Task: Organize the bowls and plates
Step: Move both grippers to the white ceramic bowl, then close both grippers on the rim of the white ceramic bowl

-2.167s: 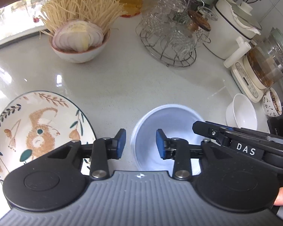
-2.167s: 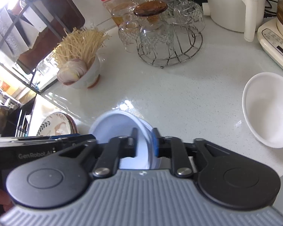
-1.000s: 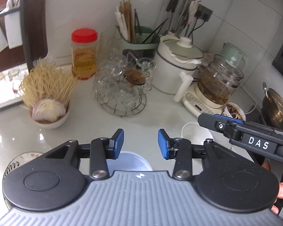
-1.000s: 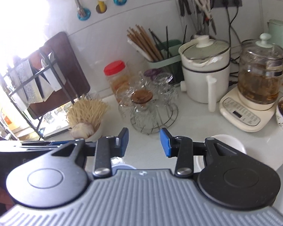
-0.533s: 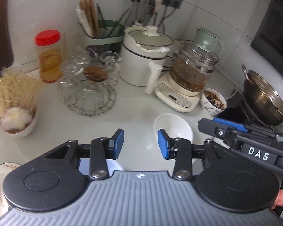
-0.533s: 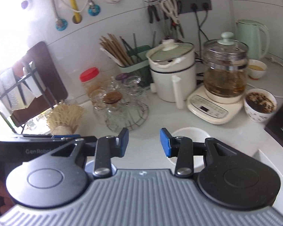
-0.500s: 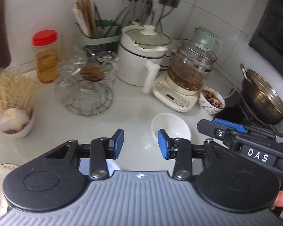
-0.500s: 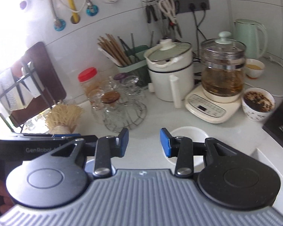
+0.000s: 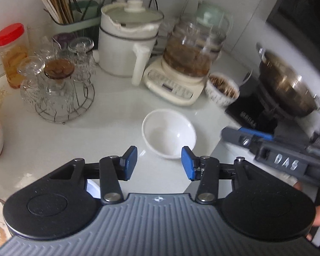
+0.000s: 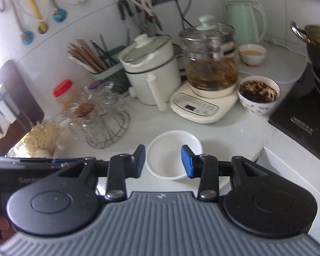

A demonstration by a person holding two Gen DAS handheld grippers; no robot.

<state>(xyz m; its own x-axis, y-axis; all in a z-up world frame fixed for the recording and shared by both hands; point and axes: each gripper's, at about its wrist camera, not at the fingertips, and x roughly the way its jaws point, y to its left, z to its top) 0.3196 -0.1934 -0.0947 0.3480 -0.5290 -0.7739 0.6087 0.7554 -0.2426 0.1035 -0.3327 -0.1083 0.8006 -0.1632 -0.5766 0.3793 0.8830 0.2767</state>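
Countertop (image 9: 108,128), "DAS"-marked right gripper (image 9: 288,162)

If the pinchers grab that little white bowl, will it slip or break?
The white bowl looks glossy and smooth, so probably slippery between the right gripper pads. It seems ceramic, likely stiff and breakable if dropped. Its round sides may tip when nudged.

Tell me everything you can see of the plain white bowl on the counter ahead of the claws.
The plain white round bowl looks like glossy ceramic, unpatterned and empty. It sits upright, alone on the white counter, in front of the cream kettle base and right of the wire rack of glasses. Nothing touches it. The open right claw frames it; the open left claw is short of its near rim.
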